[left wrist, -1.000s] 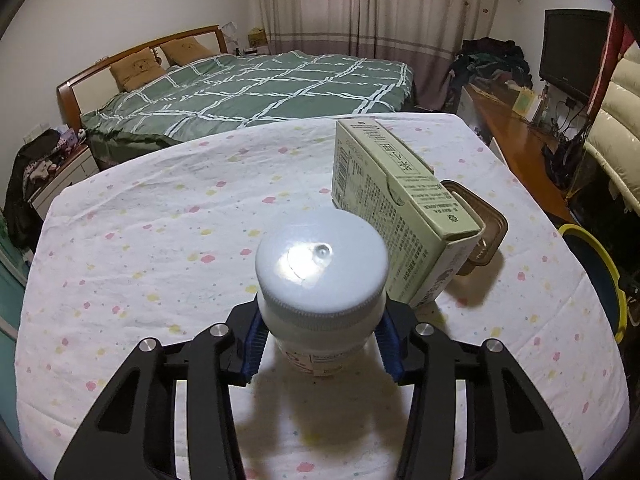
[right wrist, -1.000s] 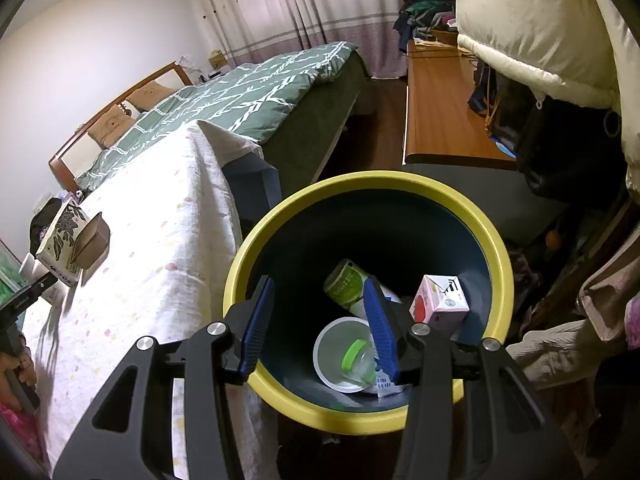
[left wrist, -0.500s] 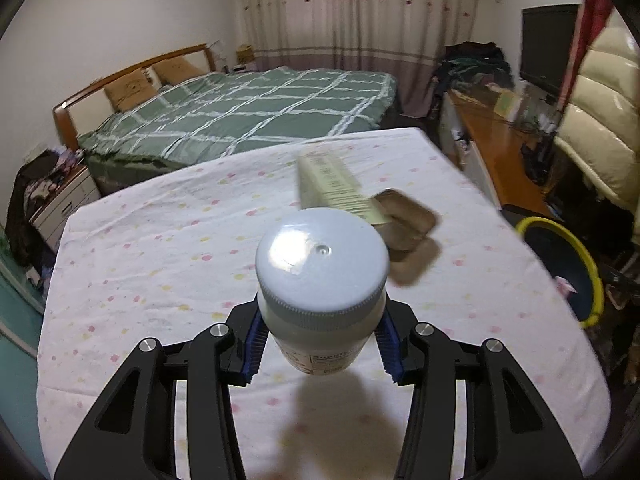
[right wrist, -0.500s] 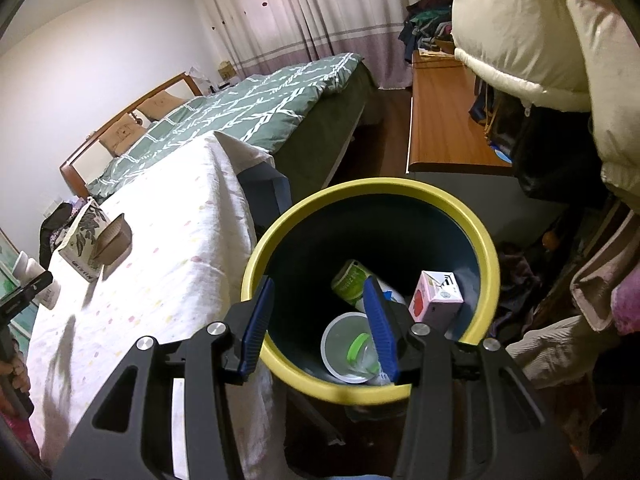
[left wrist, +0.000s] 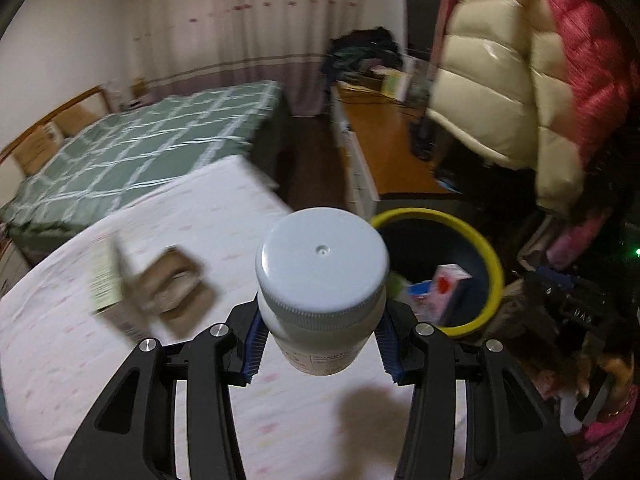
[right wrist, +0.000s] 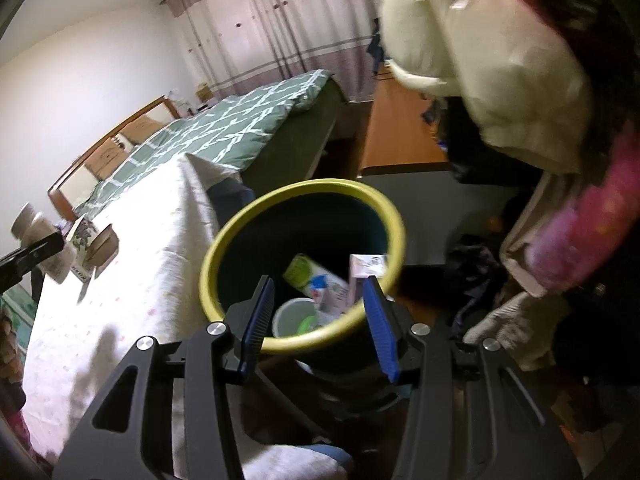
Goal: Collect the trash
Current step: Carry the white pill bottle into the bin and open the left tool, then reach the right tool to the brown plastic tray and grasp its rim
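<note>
My left gripper (left wrist: 320, 344) is shut on a white plastic jar (left wrist: 322, 280) with a pale screw lid, held above the right side of the spotted tablecloth (left wrist: 120, 380). Just behind and right of the jar stands the dark bin with a yellow rim (left wrist: 490, 256), holding a pink carton (left wrist: 444, 284). My right gripper (right wrist: 319, 322) is open and empty, hovering at the near rim of the bin (right wrist: 218, 256). Inside lie a green-labelled bottle (right wrist: 306, 270), a carton (right wrist: 366, 268) and a clear cup (right wrist: 294, 316). The jar (right wrist: 44, 240) also shows at the far left.
A tall cardboard box (left wrist: 106, 280) and a brown lidded container (left wrist: 176, 284) stand on the table to the left. Cream and pink puffy coats (left wrist: 500, 80) hang over the bin's right side. A wooden desk (left wrist: 384, 140) and a green bed (left wrist: 140, 152) lie behind.
The left gripper has lifted the jar and swung right, from beside the box toward the table's edge, bringing the bin into view. The right gripper pulled back a little from over the bin, still open.
</note>
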Motion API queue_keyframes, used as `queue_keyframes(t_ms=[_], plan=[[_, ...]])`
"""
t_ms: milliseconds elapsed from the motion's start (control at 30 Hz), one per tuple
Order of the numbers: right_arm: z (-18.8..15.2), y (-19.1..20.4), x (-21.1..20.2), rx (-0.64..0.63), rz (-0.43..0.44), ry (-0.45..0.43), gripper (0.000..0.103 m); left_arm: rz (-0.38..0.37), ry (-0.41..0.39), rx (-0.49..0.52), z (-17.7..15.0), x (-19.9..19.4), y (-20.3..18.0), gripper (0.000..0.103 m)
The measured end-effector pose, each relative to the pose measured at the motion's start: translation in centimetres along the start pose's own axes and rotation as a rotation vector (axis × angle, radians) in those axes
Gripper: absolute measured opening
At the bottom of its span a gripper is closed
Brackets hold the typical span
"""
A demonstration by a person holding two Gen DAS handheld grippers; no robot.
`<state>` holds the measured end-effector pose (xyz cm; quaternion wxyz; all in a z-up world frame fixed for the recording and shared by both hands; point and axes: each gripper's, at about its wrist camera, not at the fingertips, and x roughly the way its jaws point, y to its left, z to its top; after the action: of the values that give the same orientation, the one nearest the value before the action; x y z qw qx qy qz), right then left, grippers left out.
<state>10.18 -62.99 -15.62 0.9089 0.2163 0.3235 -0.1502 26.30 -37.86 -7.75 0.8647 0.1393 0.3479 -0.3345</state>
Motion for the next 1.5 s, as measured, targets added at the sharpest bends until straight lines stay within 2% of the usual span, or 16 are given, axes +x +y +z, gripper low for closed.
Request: queue_keyframes(t_ms=[267, 500, 533, 567, 633, 700, 900, 1000, 1133, 1267, 1367, 1500], plan=[[-1.2, -3.3, -1.0, 0.038, -0.037, 0.005, 0.045, -0.091, 0.068, 0.080, 2.5, 6.7, -6.9, 0.047], [-1.5, -4.4, -0.7, 0.049, -0.050, 0.021, 0.045, -0.113, 0.104, 0.110, 3.7, 12.3, -10.8, 0.047], [-1.6, -4.4, -0.7, 0.053, -0.054, 0.022, 0.045, -0.111, 0.107, 0.108, 3.7, 12.8, -11.0, 0.056], [-1.5, -4.4, -0.6, 0.055, -0.055, 0.024, 0.045, -0.095, 0.106, 0.107, 3.7, 13.1, -11.0, 0.069], [-1.5, -4.2, -0.6, 0.055, -0.054, 0.026, 0.045, -0.074, 0.086, 0.091, 3.4, 12.7, -10.5, 0.072], [-1.6, -3.7, -0.5, 0.048, -0.051, 0.028, 0.045, -0.084, 0.075, 0.071, 3.3, 11.9, -9.9, 0.072], [-1.4, -1.9, 0.0, 0.023, -0.029, 0.032, 0.045, -0.064, -0.009, 0.003, 1.4, 5.5, -4.9, 0.077], [-1.2, -0.2, 0.3, -0.004, -0.008, 0.036, 0.045, -0.024, -0.063, -0.044, -0.1, 1.6, -1.2, 0.081], [-0.7, 2.5, 0.8, -0.050, 0.022, 0.041, 0.045, 0.075, -0.116, -0.104, -2.7, -3.2, 4.5, 0.085], [-0.1, 5.6, 1.4, -0.097, 0.068, 0.054, 0.047, 0.223, -0.140, -0.179, -6.1, -6.6, 10.9, 0.088], [0.4, 8.8, 2.1, -0.152, 0.110, 0.067, 0.047, 0.324, -0.127, -0.247, -8.4, -7.4, 15.5, 0.088], [1.1, 13.8, 3.6, -0.238, 0.191, 0.088, 0.051, 0.401, -0.106, -0.321, -10.5, -7.2, 20.4, 0.088]])
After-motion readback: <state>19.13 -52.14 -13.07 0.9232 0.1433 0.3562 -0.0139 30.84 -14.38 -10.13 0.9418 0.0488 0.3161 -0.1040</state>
